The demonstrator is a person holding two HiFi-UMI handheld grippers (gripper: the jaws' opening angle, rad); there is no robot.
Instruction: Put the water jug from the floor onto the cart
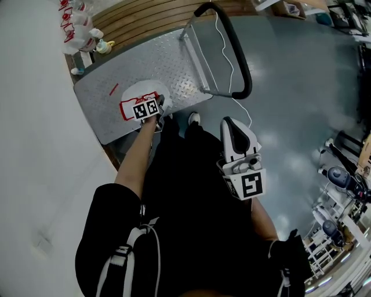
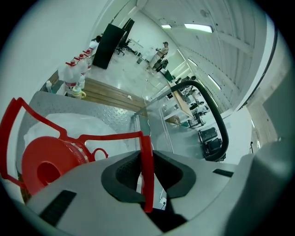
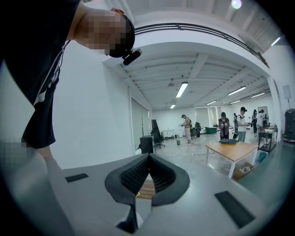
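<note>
The water jug (image 1: 139,91), clear with a red cap (image 2: 46,166) and a red carry frame, rests on the steel deck of the cart (image 1: 174,55) near its front edge. My left gripper (image 1: 153,105) reaches down to it, and its pads close on the frame's upright red handle strip (image 2: 145,147), which runs between them. The right gripper (image 1: 231,124) hangs away from the jug, over the grey floor by the person's legs. In the right gripper view its jaws (image 3: 148,161) are shut, with nothing between them.
The cart's black push handle (image 1: 239,52) arches over the deck's right side, and a white cable (image 1: 222,43) trails along it. Red-capped bottles (image 1: 81,29) stand at the far left by wooden slats (image 1: 145,17). Equipment (image 1: 342,180) lines the right. People and a table (image 3: 233,150) stand farther off.
</note>
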